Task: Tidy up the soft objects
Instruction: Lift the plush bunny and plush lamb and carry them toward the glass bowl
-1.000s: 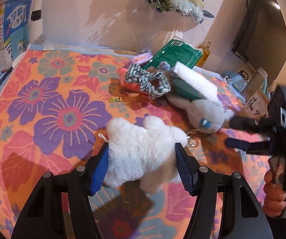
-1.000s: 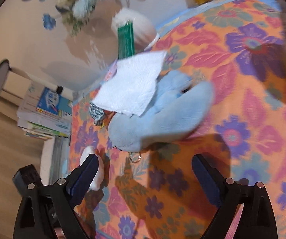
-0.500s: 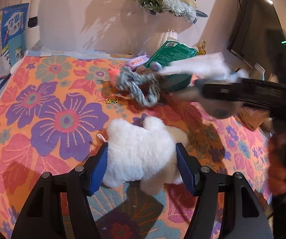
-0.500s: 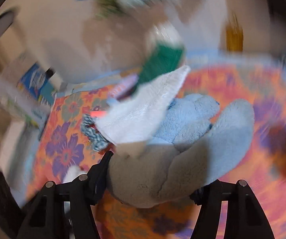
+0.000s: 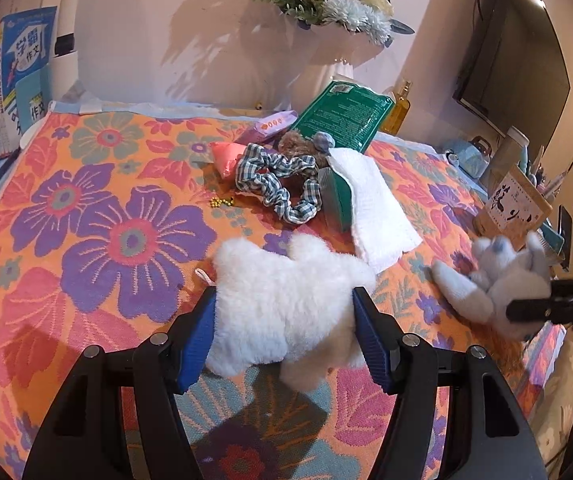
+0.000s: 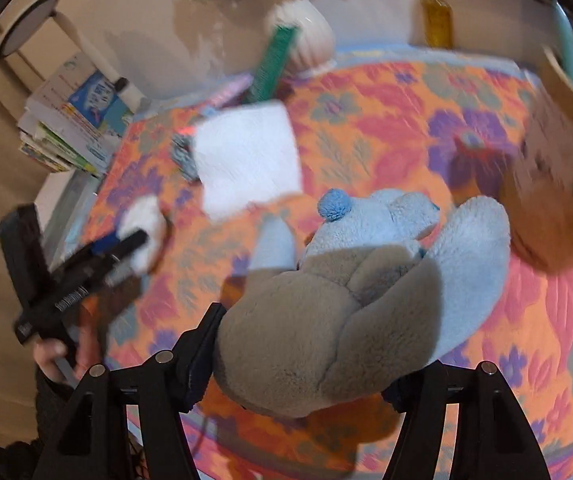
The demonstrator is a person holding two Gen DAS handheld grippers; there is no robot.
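Books stacked at 9 o'clock edge of floral counter. Left hand-held gripper clamped on white plush toy, low centre. Scrunchie and white towel toward 12 o'clock. Right hand-held gripper gripping blue-grey plush toy at 3 o'clock.

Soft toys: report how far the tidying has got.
Done: nothing looks sorted. In hand: the left gripper clamps the white plush; the right gripper holds the blue plush near the table's right edge. Left: the checked scrunchie and white towel lie by the green packet.
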